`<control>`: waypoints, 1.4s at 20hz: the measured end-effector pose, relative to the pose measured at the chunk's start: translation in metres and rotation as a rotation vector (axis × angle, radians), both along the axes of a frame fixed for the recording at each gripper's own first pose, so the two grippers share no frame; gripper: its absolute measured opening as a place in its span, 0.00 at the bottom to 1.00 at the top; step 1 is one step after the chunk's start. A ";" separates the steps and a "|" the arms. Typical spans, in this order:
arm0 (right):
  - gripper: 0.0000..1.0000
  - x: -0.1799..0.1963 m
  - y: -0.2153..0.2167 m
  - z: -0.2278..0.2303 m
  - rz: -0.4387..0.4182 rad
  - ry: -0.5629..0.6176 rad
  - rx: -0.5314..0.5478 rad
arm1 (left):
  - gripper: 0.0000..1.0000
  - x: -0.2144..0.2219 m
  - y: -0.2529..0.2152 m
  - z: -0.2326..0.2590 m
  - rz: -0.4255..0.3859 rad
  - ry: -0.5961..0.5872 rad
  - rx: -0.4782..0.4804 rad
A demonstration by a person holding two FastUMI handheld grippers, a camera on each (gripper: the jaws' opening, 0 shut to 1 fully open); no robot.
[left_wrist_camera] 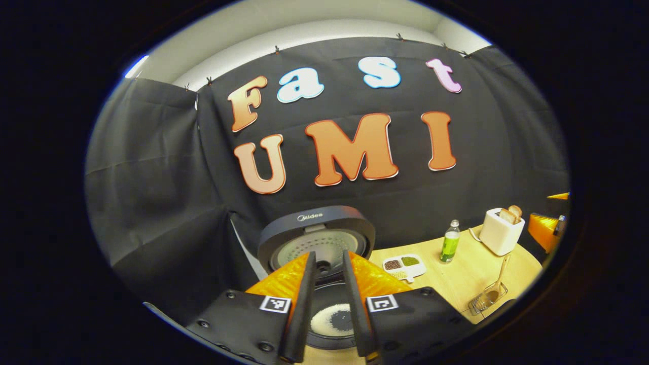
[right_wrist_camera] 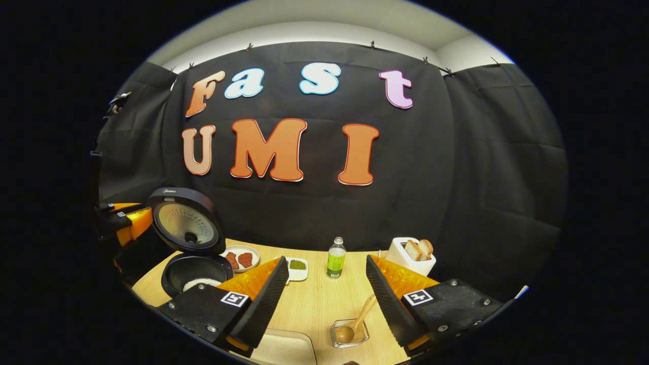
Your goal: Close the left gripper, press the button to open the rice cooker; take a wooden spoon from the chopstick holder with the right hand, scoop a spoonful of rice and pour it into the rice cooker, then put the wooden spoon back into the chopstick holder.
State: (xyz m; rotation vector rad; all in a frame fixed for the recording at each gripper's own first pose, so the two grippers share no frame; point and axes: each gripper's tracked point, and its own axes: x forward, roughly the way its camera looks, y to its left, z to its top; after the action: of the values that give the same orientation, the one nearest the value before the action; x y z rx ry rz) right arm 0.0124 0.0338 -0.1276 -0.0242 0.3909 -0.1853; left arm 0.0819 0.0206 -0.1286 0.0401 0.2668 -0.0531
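Fingers of the right gripper stand wide apart and grasp nothing, low over the wooden table. Between them, near the table's front edge, the wooden spoon leans in the clear chopstick holder, bowl down and handle tilted up to the right. Farther back stand a green bottle, a divided dish and a white toaster with 2 slices of bread. At far left the rice cooker sits with its lid raised and rice in the pot. The left gripper hangs above that open pot, its 2 fingers nearly together with a narrow gap, gripping nothing.
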 end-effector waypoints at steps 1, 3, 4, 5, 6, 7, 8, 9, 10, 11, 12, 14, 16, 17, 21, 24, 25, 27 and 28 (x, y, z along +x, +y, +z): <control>0.95 0.001 -0.002 -0.002 0.002 0.003 0.000 | 0.52 -0.005 -0.004 0.005 -0.004 -0.021 -0.004; 0.95 0.004 -0.012 -0.007 0.021 0.013 0.001 | 0.68 -0.014 -0.019 0.014 -0.013 -0.051 -0.021; 0.95 0.005 -0.020 -0.011 0.028 0.019 -0.002 | 0.76 -0.018 -0.025 0.017 -0.011 -0.060 -0.034; 0.95 0.009 -0.029 -0.017 0.033 0.025 -0.005 | 0.84 -0.023 -0.031 0.021 -0.005 -0.070 -0.040; 0.95 0.011 -0.039 -0.022 0.032 0.030 -0.007 | 0.92 -0.028 -0.036 0.025 0.001 -0.080 -0.043; 0.95 0.013 -0.049 -0.027 0.035 0.036 0.001 | 0.90 -0.032 -0.042 0.027 0.005 -0.091 -0.046; 0.95 0.013 -0.057 -0.033 0.033 0.046 0.010 | 0.89 -0.035 -0.046 0.030 0.011 -0.096 -0.048; 0.95 0.014 -0.065 -0.040 0.035 0.055 0.024 | 0.88 -0.037 -0.050 0.032 0.020 -0.102 -0.054; 0.95 0.015 -0.072 -0.046 0.033 0.063 0.036 | 0.86 -0.039 -0.051 0.034 0.038 -0.109 -0.054; 0.95 0.015 -0.080 -0.052 0.035 0.071 0.048 | 0.85 -0.041 -0.054 0.036 0.044 -0.110 -0.063; 0.95 0.017 -0.085 -0.059 0.039 0.079 0.058 | 0.84 -0.043 -0.058 0.035 0.053 -0.105 -0.070; 0.95 0.018 -0.095 -0.073 0.052 0.104 0.075 | 0.88 -0.044 -0.057 0.034 0.090 -0.100 -0.070; 0.95 0.019 -0.102 -0.091 0.069 0.134 0.084 | 0.89 -0.048 -0.057 0.033 0.122 -0.090 -0.058; 0.95 0.020 -0.104 -0.100 0.074 0.154 0.092 | 0.91 -0.050 -0.058 0.032 0.134 -0.085 -0.051; 0.95 0.021 -0.113 -0.146 0.070 0.242 0.153 | 0.96 -0.055 -0.057 0.041 0.166 -0.098 -0.015; 0.94 0.020 -0.118 -0.186 0.056 0.321 0.200 | 1.00 -0.064 -0.053 0.051 0.193 -0.131 0.042; 0.92 0.021 -0.119 -0.198 0.051 0.352 0.215 | 1.00 -0.065 -0.054 0.049 0.197 -0.126 0.055; 0.86 0.024 -0.118 -0.221 0.050 0.406 0.240 | 0.88 -0.071 -0.054 0.047 0.208 -0.113 0.067; 0.84 0.023 -0.117 -0.229 0.048 0.429 0.247 | 1.00 -0.074 -0.053 0.048 0.215 -0.110 0.073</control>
State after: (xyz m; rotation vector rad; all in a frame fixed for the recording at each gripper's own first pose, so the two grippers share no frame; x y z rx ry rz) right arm 0.0358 -0.0829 -0.3569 0.1720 0.8385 -0.0817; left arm 0.0081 -0.0326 -0.0805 0.0861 0.1621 0.1721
